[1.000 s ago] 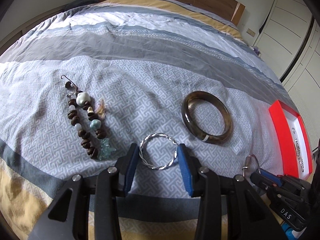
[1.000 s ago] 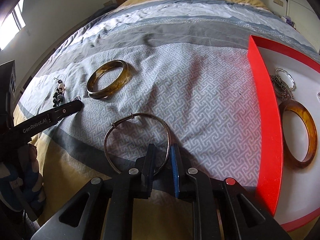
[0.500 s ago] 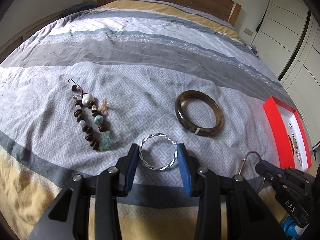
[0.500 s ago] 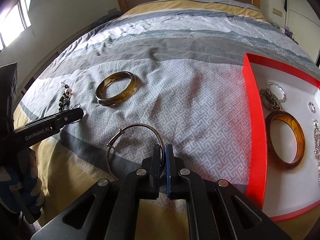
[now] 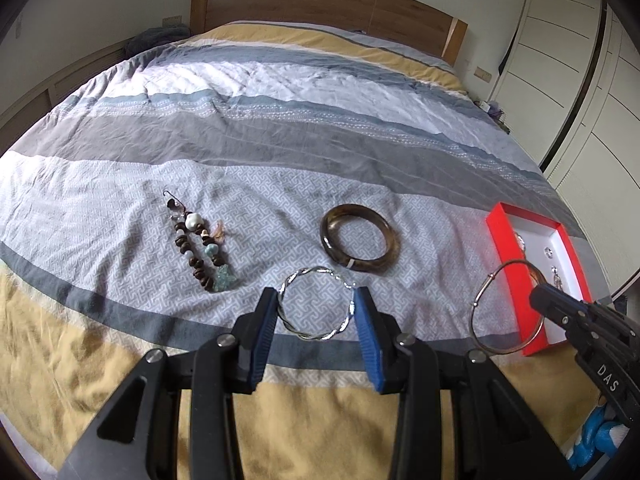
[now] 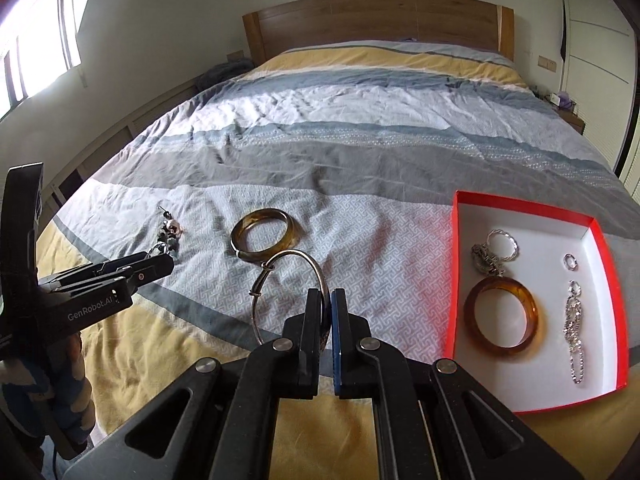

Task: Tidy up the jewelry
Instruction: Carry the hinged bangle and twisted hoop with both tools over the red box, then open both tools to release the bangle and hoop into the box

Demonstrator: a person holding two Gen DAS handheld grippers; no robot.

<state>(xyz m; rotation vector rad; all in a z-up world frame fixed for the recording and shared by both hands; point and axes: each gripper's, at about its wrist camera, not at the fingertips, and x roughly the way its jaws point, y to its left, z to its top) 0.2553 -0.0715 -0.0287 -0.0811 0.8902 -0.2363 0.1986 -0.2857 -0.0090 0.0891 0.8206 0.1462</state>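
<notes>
Bangles: your right gripper (image 6: 326,304) pinches the thin wire bangle (image 6: 288,280); your left gripper (image 5: 316,312) clamps the twisted silver bangle (image 5: 316,304); a brown bangle (image 5: 360,240) and beaded strand (image 5: 200,248) lie on the bedspread (image 5: 280,140) beyond.

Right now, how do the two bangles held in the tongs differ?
The twisted silver bangle is a rope-like band, spanned across its width between the left tongs. The thin wire bangle is plain, with a small wrapped joint, pinched on its rim by the right tongs. Both are metal hoops.

Daylit bedroom (image 6: 120,60), wooden headboard (image 6: 376,24), perhaps wardrobes (image 5: 580,60)
</notes>
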